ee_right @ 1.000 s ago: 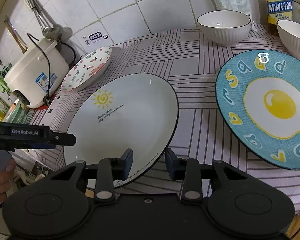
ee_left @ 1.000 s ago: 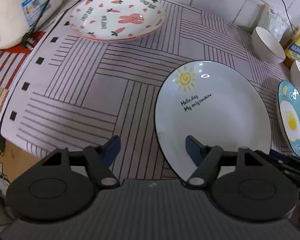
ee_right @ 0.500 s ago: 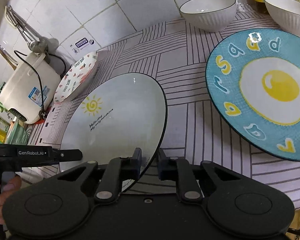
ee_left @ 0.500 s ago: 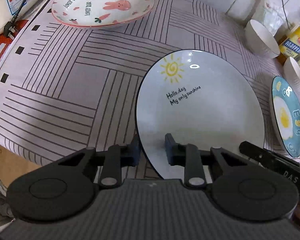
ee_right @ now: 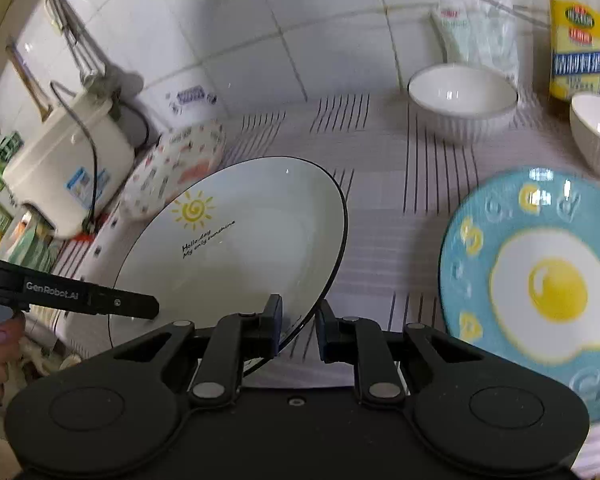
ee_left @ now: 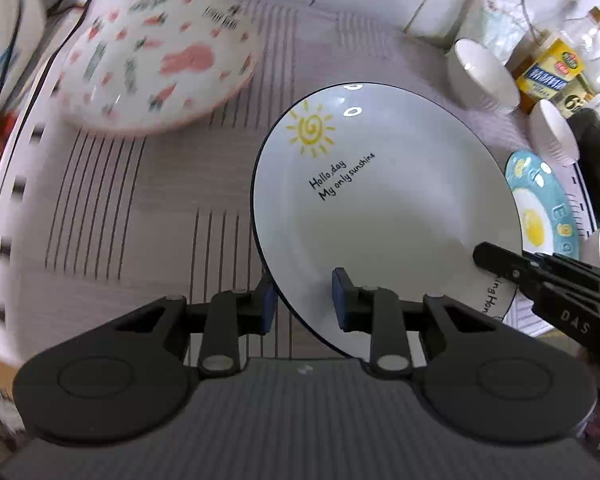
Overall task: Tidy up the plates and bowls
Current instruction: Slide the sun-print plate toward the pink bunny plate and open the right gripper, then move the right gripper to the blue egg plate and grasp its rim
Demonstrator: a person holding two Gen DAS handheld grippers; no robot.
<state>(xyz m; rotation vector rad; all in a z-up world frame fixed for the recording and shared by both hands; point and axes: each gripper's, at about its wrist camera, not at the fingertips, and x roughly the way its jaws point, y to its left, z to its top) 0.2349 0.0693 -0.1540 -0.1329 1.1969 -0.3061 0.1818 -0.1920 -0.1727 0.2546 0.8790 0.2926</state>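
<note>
— Gripping what?
— The sun plate [ee_left: 388,200] is clamped at its near rim by both tools: the left gripper [ee_left: 305,300] and the right gripper [ee_right: 299,325], fingers closed onto the edge from either side.
— Where is it held?
— Tilted above the striped cloth [ee_left: 148,208], between the bunny plate [ee_left: 160,60] and the egg plate [ee_right: 540,288]. Two bowls [ee_right: 462,100] are seen behind.

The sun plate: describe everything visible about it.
The sun plate is round, glossy white, ceramic-looking, with a thin dark rim, a yellow sun and "Hello,day My only sunshine". It is tilted above the striped tablecloth; the left hand-held gripper and right hand-held gripper each straddle its near rim.
</note>
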